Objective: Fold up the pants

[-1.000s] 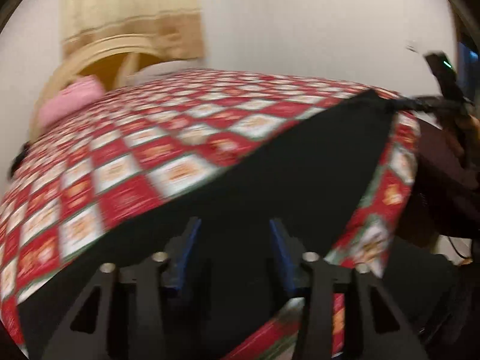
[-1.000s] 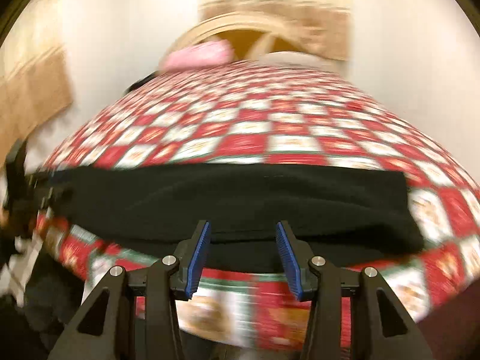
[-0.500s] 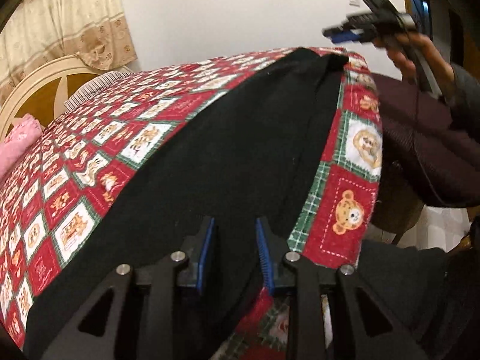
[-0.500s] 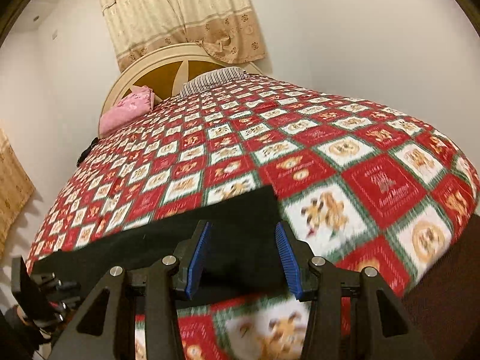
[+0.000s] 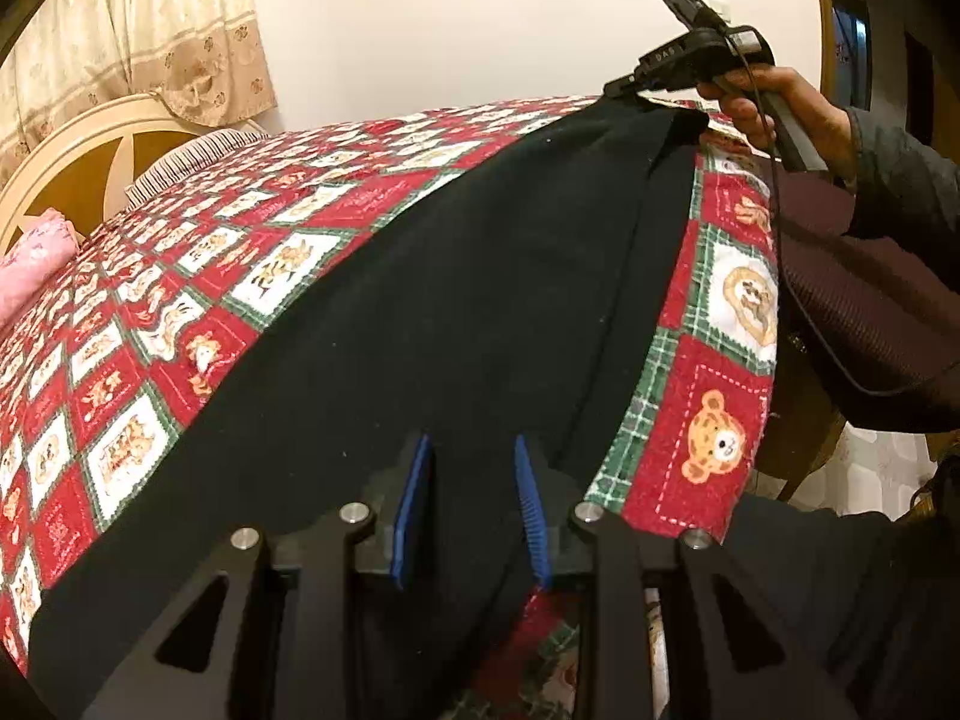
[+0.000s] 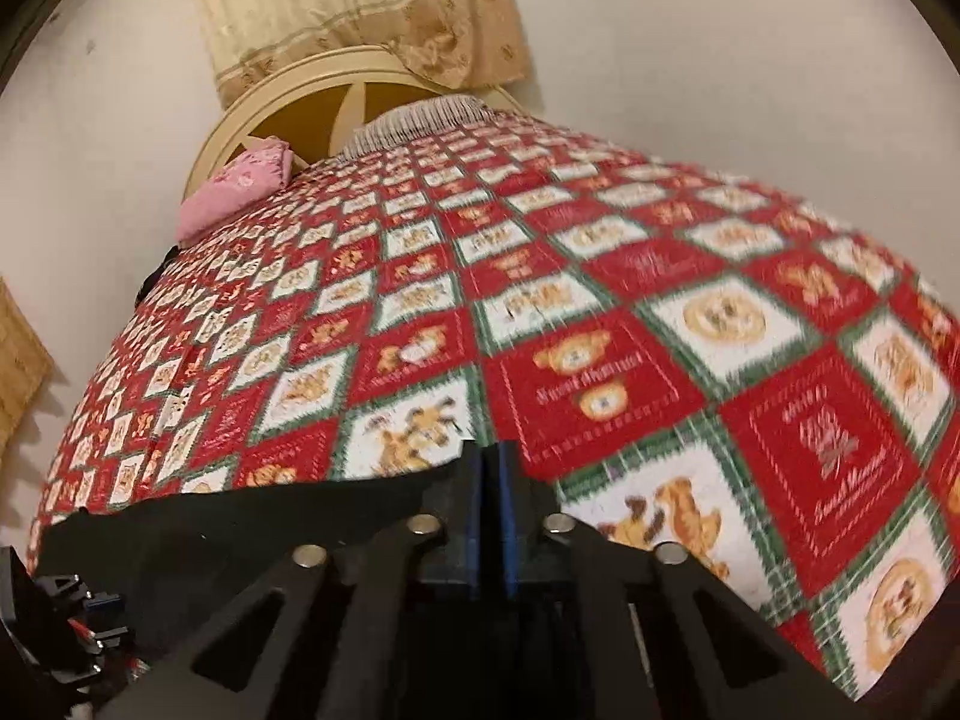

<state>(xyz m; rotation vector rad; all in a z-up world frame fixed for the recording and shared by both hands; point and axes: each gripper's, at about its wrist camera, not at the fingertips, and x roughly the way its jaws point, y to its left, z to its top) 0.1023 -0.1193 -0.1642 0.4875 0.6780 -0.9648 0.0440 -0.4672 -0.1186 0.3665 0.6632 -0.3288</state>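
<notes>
Right tool [image 6: 493,468] now clamped on black pants [image 5: 456,312], left tool [image 5: 471,480] parted, quilt [image 6: 600,360] lettering blurred

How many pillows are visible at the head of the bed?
2. A pink pillow lies by the headboard on the left; a striped pillow lies beside it, to the right. The bedspread may hide others.

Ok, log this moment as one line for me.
step: grasp ends | pants: flat on bedspread | left gripper: open over near end | right gripper: shut at far end
</notes>
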